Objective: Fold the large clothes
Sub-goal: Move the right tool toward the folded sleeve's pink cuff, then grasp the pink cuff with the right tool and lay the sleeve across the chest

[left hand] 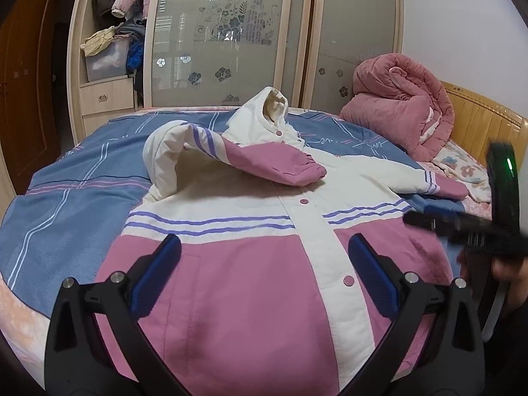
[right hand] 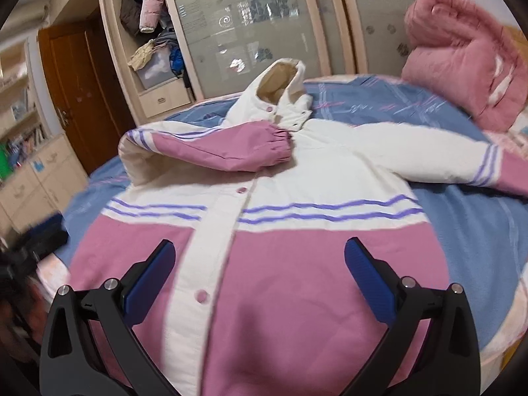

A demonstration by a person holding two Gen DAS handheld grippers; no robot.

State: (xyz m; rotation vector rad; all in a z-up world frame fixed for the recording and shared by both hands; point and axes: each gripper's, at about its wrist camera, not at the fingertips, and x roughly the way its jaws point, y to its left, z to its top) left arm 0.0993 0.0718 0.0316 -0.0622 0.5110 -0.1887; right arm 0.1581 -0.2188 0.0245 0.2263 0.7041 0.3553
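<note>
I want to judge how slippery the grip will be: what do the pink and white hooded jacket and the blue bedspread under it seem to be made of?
Pink and white hooded jacket: probably a smooth, padded synthetic shell with a matte finish; it puffs softly and closes with snap buttons. Blue striped bedspread: looks like soft matte woven cotton, lying flat without shine, though the weave is too fine to confirm.

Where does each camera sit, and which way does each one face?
Left wrist: on the left gripper, open over the jacket hem, facing hood and wardrobe; the right gripper shows at right.
Right wrist: on the right gripper, open, facing likewise.
Shared: jacket, folded sleeve, pink quilt, bed.
</note>
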